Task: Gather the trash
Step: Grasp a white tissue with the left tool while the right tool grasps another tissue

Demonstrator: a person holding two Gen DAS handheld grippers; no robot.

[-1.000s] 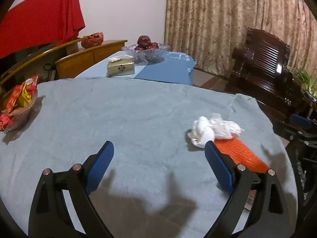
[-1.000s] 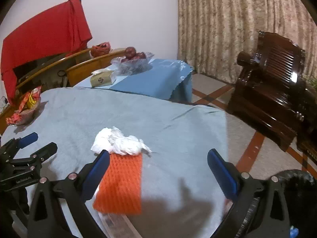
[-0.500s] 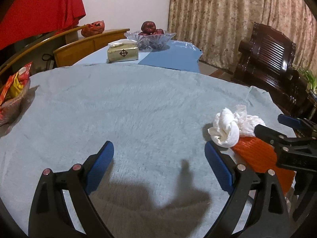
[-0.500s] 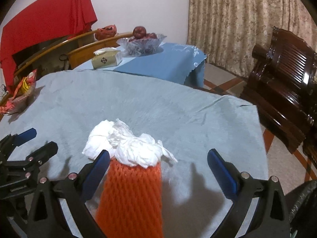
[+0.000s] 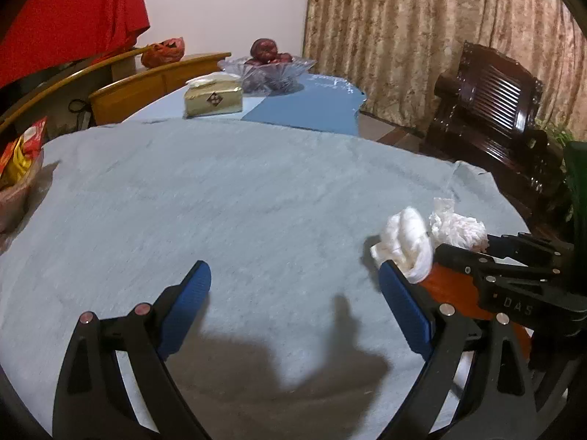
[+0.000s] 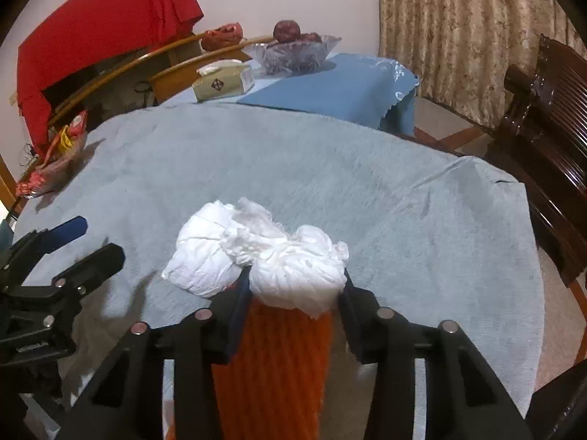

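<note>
Your right gripper (image 6: 293, 286) closing on trash.
Orange foam net (image 6: 271, 366) and white tissue (image 6: 293, 267) sit between its jaws; your left gripper (image 5: 293, 293) is apart, empty.

Round table (image 5: 256, 201) under grey cloth: crumpled tissue (image 6: 256, 253), orange net (image 6: 279, 366), snack basket (image 6: 55, 161).

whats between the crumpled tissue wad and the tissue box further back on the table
Nothing: in the right wrist view, only bare grey tablecloth stretches from the crumpled tissue wad to the tissue box, which sits just past the cloth's far edge.
</note>
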